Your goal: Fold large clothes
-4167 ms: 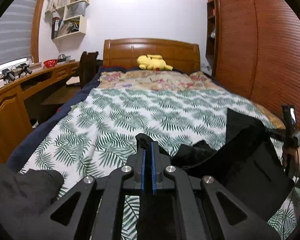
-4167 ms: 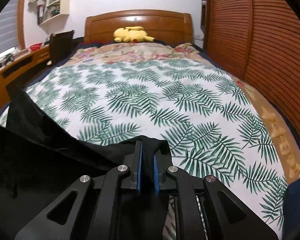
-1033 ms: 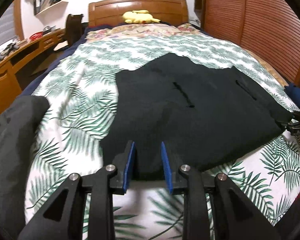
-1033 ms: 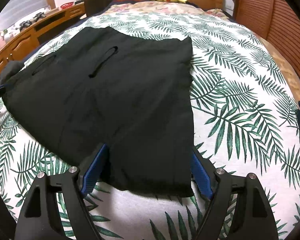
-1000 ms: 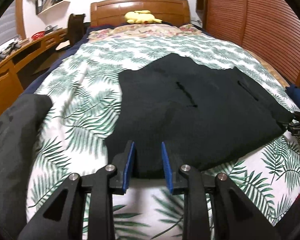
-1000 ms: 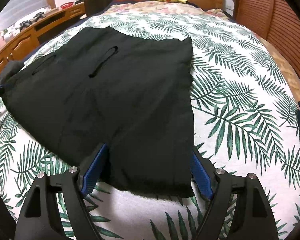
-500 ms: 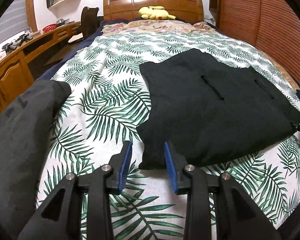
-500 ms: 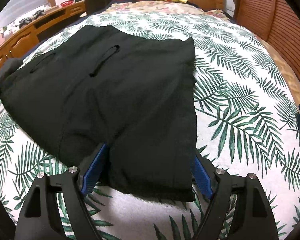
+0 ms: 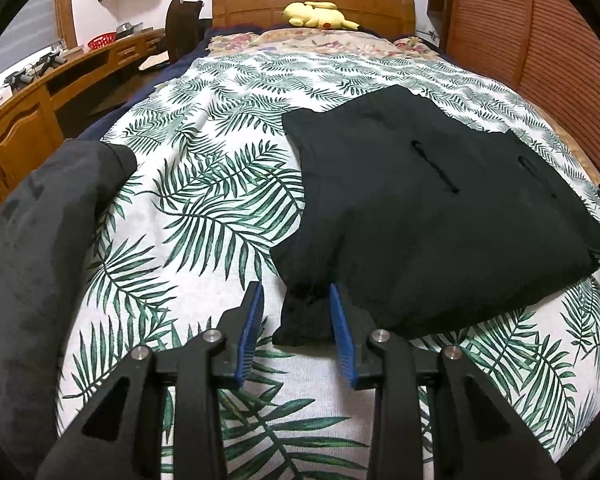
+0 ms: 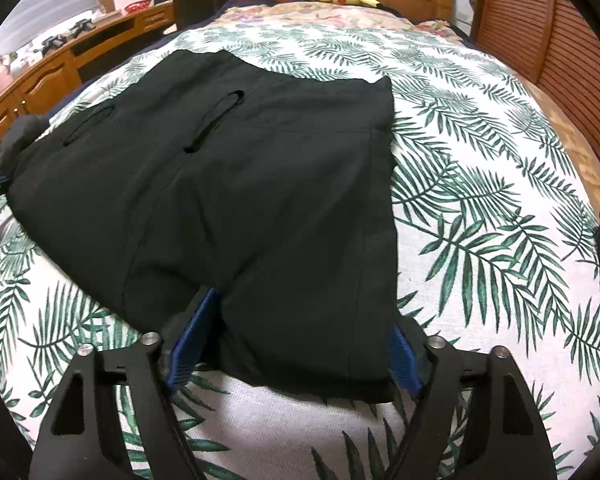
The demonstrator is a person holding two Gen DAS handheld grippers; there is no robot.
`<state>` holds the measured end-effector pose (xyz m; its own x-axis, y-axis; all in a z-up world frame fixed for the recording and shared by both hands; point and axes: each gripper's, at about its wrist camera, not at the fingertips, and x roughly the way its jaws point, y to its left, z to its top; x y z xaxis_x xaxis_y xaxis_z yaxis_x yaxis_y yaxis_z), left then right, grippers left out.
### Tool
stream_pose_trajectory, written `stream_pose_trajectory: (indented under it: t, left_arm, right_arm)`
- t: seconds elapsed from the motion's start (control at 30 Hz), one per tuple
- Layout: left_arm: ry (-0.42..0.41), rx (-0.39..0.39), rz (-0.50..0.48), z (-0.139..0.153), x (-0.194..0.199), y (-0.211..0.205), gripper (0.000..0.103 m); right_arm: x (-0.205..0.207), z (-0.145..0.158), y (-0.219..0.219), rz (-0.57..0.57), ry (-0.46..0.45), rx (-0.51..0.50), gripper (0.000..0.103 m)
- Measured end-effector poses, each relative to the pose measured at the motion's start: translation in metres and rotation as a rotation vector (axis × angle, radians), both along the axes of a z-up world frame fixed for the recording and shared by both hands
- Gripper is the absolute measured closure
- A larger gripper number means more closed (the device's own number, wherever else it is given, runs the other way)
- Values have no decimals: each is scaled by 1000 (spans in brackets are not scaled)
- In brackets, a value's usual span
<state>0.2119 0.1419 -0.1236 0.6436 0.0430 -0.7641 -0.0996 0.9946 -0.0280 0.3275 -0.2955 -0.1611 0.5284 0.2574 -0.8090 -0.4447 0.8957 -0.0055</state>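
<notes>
Black trousers (image 9: pixel 440 216) of smooth matte cloth lie folded and spread flat on the near half of the bed (image 9: pixel 228 184), whose cover is white cotton printed with green palm fronds. In the right wrist view the same trousers (image 10: pixel 236 200) form a broad slab with two slit pockets showing as dark lines near the far edge. A rumpled charcoal garment (image 9: pixel 32 248), soft and thicker, lies heaped at the left edge of the bed. At the head end a flowered pillow (image 9: pixel 332 38) sits below the polished wooden headboard (image 9: pixel 312 0), with a yellow plush toy (image 9: pixel 318 14) on top; a slatted wooden wardrobe (image 9: pixel 540 40) stands along the right side and a wooden desk (image 9: pixel 40 92) along the left. The left gripper (image 9: pixel 296 320) has its blue ribbed pads apart, its jaws having just been opening, and a small bunched corner of the trousers lies between them, close against the right pad but not pinched. The right gripper (image 10: pixel 296 344) stands much wider, its jaws having just been closing, and it straddles the near folded end of the trousers, with the cloth lying against both pads; whether they press on it cannot be told.
</notes>
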Motion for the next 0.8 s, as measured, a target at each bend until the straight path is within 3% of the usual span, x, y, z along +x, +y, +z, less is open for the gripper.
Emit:
stream_pose_trajectory:
  t: [0.23, 0.3, 0.4, 0.47, 0.6, 0.8]
  left_arm:
    - [10, -18, -8, 0, 2, 2, 72]
    - [13, -65, -18, 0, 2, 5, 85]
    - [3, -64, -23, 3, 0, 3, 99]
    - [-19, -51, -28, 9, -3, 0, 102]
    - [-82, -27, -58, 28, -15, -9, 103]
    - [-132, -64, -132, 43, -47, -24, 103]
  right_arm:
    - [-2, 0, 1, 15, -1, 12, 36]
    - [-2, 1, 2, 24, 1, 23, 43]
    - [-3, 7, 2, 25, -15, 26, 62]
    - [-4, 16, 0, 25, -40, 45, 80]
    - [-12, 30, -3, 25, -74, 57, 88]
    - [-31, 63, -22, 5, -148, 49, 92]
